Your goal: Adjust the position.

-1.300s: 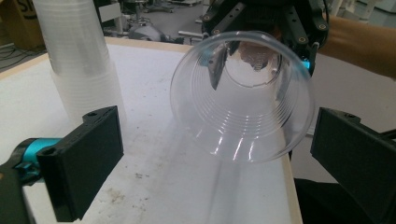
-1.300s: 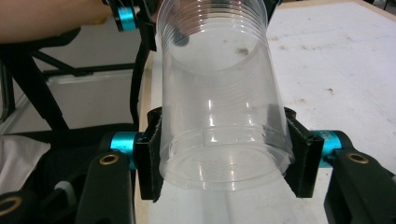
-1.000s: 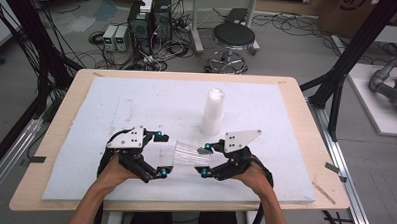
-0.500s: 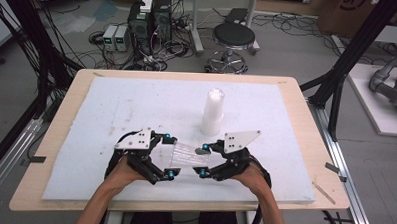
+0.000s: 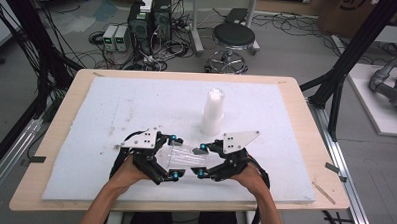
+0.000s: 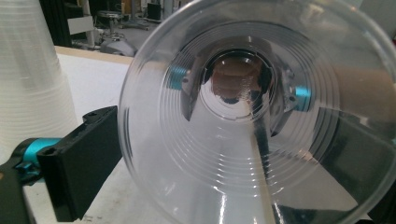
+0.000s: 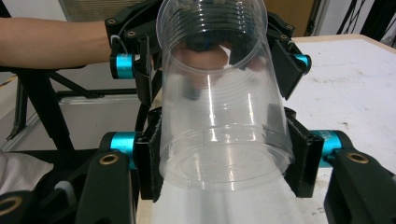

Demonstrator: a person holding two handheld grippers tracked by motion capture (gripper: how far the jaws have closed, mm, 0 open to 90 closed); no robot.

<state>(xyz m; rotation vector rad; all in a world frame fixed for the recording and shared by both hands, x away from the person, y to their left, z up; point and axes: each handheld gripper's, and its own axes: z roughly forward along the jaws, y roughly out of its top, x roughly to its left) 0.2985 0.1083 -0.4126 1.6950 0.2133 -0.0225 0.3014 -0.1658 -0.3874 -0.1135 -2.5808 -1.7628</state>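
A clear plastic cup (image 5: pixel 184 156) is held on its side just above the white mat, between both grippers. My right gripper (image 7: pixel 226 158) is shut on the cup (image 7: pixel 219 121) near its base, one pad on each side. The cup's mouth points at my left gripper (image 5: pixel 173 158), whose jaws stand on either side of the rim with a small gap on each side, still open. In the left gripper view I look straight into the cup (image 6: pixel 252 116), and one black jaw sits just left of the rim. The right gripper (image 6: pixel 238 88) shows blurred through the bottom.
A stack of white cups (image 5: pixel 212 112) stands upside down on the mat just behind the grippers, also seen as the stack of cups (image 6: pixel 32 84) at the left. The white foam mat (image 5: pixel 111 104) covers most of the wooden table (image 5: pixel 67 97).
My left gripper has moved right, toward the cup, and its jaws now flank the rim. The right gripper has kept the cup in place.
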